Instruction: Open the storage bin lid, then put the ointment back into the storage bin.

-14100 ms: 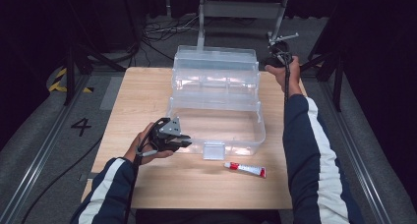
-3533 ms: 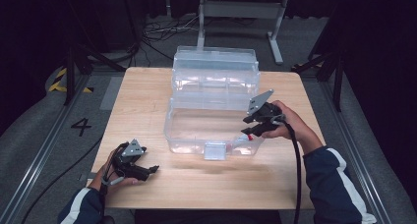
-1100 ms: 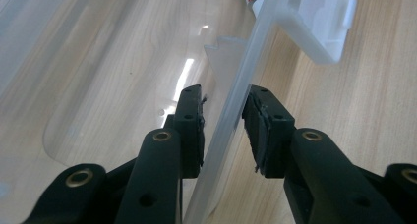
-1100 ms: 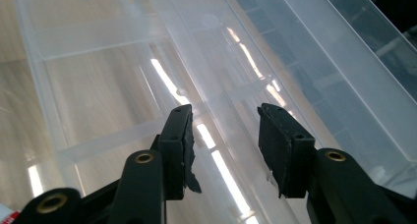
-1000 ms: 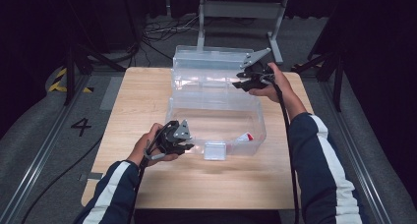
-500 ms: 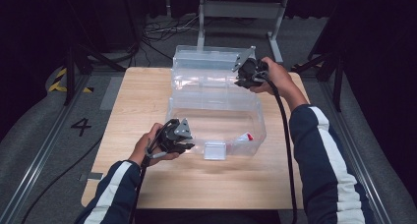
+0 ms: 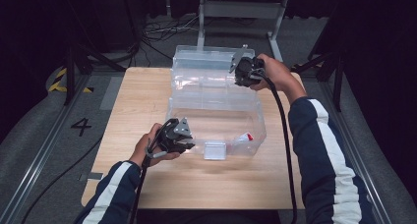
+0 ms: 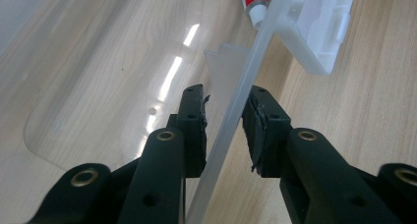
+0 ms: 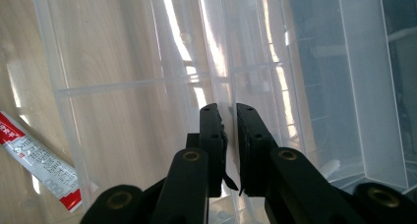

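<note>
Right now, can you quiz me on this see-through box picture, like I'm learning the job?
1. True or false: the red-and-white tube lies inside the clear box.
2. Which part does the right gripper pinch: A the wooden table, B the raised lid, C the front latch?
3. What do the left gripper's jaws straddle?

Key
1. True.
2. B; its jaws have just been closing on the lid's edge.
3. The box's front wall; whether the pads press it is unclear.

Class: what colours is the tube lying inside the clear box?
Red and white tube, best in the right gripper view.
</note>
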`<state>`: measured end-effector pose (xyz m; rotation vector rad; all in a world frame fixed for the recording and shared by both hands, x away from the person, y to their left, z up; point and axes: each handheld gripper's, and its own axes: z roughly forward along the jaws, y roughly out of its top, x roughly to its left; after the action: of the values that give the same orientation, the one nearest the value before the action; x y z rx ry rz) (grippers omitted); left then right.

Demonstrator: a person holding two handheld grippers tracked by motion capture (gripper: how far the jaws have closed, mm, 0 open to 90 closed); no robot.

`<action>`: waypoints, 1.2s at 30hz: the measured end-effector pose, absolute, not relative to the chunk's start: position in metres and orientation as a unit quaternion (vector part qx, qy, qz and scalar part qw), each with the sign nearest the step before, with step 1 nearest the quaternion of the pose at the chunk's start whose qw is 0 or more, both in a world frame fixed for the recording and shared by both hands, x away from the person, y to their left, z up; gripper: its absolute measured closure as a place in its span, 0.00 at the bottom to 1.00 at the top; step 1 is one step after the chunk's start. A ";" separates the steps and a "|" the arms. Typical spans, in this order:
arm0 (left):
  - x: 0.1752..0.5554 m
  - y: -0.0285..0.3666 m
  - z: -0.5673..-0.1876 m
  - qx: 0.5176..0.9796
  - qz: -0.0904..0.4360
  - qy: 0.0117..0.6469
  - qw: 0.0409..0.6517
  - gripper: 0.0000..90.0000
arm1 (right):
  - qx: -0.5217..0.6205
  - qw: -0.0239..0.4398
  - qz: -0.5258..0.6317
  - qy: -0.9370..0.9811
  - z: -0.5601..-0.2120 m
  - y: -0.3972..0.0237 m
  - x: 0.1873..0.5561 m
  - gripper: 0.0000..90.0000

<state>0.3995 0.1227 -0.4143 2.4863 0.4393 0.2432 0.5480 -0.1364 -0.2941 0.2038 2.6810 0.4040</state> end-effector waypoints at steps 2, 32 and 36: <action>0.399 0.123 -0.414 0.935 0.091 0.166 0.299 0.79 | 0.074 0.211 0.144 0.964 -0.294 -0.136 0.548 0.92; 0.398 0.122 -0.415 0.933 0.091 0.177 0.301 0.77 | 0.078 0.214 0.170 0.959 -0.294 -0.141 0.539 0.94; 0.397 0.121 -0.416 0.932 0.094 0.181 0.300 0.76 | 0.081 0.213 0.181 0.957 -0.294 -0.143 0.536 0.95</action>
<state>0.3974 0.1215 -0.4156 2.4725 0.4813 0.2482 0.5356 -0.1428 -0.2938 0.2262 2.6558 0.5034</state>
